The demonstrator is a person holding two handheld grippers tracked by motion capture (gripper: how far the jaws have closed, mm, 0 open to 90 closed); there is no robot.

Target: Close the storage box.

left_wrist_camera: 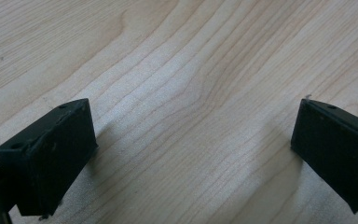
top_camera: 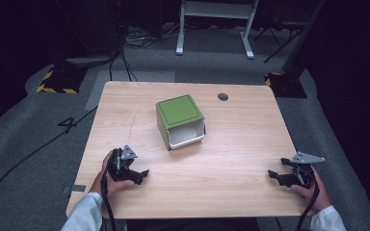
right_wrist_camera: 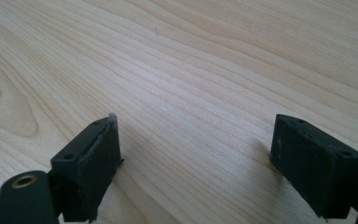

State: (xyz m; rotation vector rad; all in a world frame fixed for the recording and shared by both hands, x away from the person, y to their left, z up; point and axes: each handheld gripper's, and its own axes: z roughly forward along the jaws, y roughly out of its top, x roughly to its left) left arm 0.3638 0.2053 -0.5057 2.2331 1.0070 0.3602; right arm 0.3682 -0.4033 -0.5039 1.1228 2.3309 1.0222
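Box (top_camera: 180, 121) mid-table (top_camera: 241, 144), between, beyond hand-held grippers.

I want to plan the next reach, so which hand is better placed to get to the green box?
Probably the left. The left gripper rests open nearer the green box, while the right gripper, also open, sits at the table's far edge.

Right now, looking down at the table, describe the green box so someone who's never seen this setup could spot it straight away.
Start at the light wooden table. Near its middle, slightly toward the far edge, sits the green box, a cube with a flat green top and a white inner bin showing at its open front. It stands alone on the wood, well ahead of the black left gripper and right gripper.
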